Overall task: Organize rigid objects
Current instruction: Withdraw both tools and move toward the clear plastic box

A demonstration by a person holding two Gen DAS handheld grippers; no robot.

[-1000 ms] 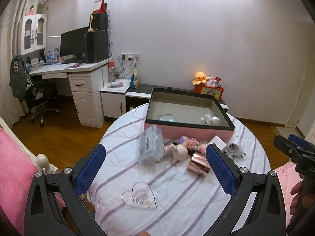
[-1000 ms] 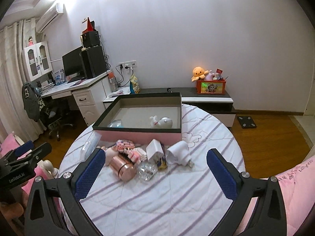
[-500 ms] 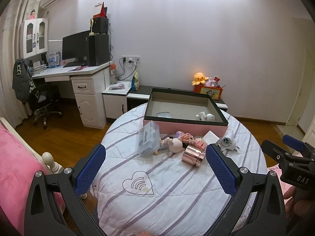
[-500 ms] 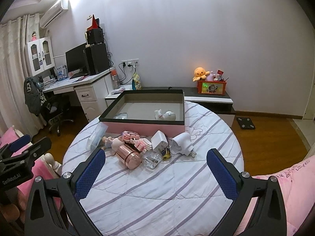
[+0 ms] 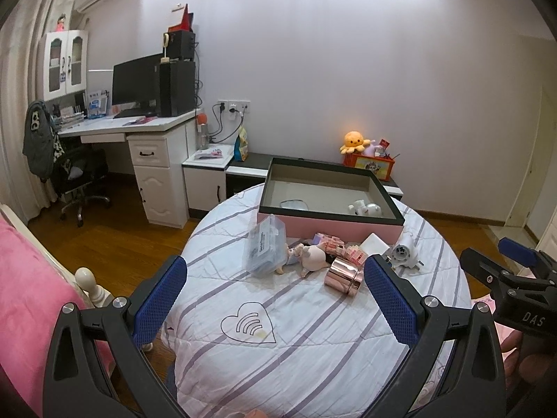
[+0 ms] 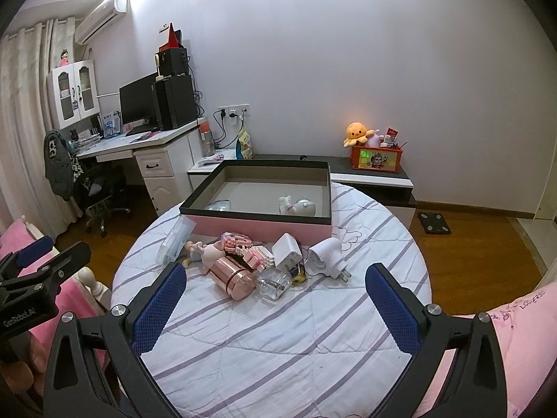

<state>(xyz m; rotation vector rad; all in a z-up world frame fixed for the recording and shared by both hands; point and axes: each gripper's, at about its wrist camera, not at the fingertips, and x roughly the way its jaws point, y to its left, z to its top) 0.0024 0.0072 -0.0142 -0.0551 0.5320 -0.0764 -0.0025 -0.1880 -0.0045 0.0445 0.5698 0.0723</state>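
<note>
A pink box with a dark rim (image 5: 329,222) (image 6: 257,223) stands at the far side of the round table; a white figurine (image 6: 297,206) and a clear item (image 6: 217,204) lie inside. In front lie a clear plastic case (image 5: 265,248) (image 6: 174,240), a doll (image 5: 311,256) (image 6: 205,252), pink bricks (image 6: 249,249), a rose-gold jar (image 5: 343,275) (image 6: 235,277), a glass bottle (image 6: 275,282), a white cube (image 6: 287,250) and a white plug adapter (image 5: 403,252) (image 6: 325,256). My left gripper (image 5: 275,299) and right gripper (image 6: 275,304) are open, empty, held back above the table's near side.
The table has a striped white cloth (image 5: 296,345) with a heart emblem (image 5: 249,327). A desk with a monitor (image 5: 139,83) and an office chair (image 5: 80,174) stand at the left. A low cabinet with an orange plush (image 5: 355,141) is behind. Pink bedding (image 5: 24,296) flanks the table.
Both grippers have pulled back and up from the table, so the objects look smaller and farther. Nothing on the table has moved. Both stay open.
</note>
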